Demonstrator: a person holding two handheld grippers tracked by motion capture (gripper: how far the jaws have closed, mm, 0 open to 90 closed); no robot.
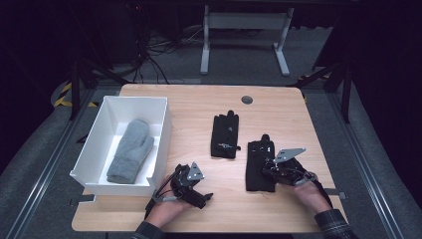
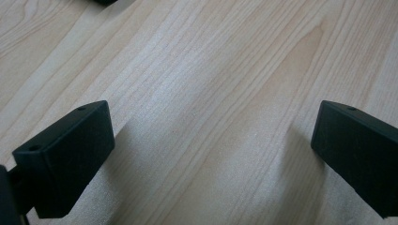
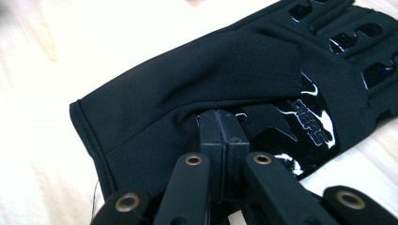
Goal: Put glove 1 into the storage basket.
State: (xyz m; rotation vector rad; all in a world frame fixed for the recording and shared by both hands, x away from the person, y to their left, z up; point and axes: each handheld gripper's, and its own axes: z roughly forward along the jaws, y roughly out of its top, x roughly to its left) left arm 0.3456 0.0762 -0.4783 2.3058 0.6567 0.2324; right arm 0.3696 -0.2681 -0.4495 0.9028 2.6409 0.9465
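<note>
A black glove [image 1: 258, 149] lies flat on the wooden table [image 1: 194, 102], right of centre, fingers pointing away. My right gripper [image 1: 267, 169] rests on its cuff half, shut, with a pucker of the black glove's [image 3: 211, 70] fabric pinched at the tips of the right gripper [image 3: 223, 119]. A second black glove [image 1: 225, 135] lies to its left, apart from it. My left gripper [image 1: 200, 194] sits low near the front edge. In the left gripper view the left gripper [image 2: 211, 124] is open wide over bare wood, holding nothing.
A white box [image 1: 166, 127] stands at the table's left with a grey mitten [image 1: 130, 149] lying in it; its front right corner is close to my left hand. A round cable hole [image 1: 247, 99] is at the back. Cables and a desk frame [image 1: 244, 22] are on the floor beyond.
</note>
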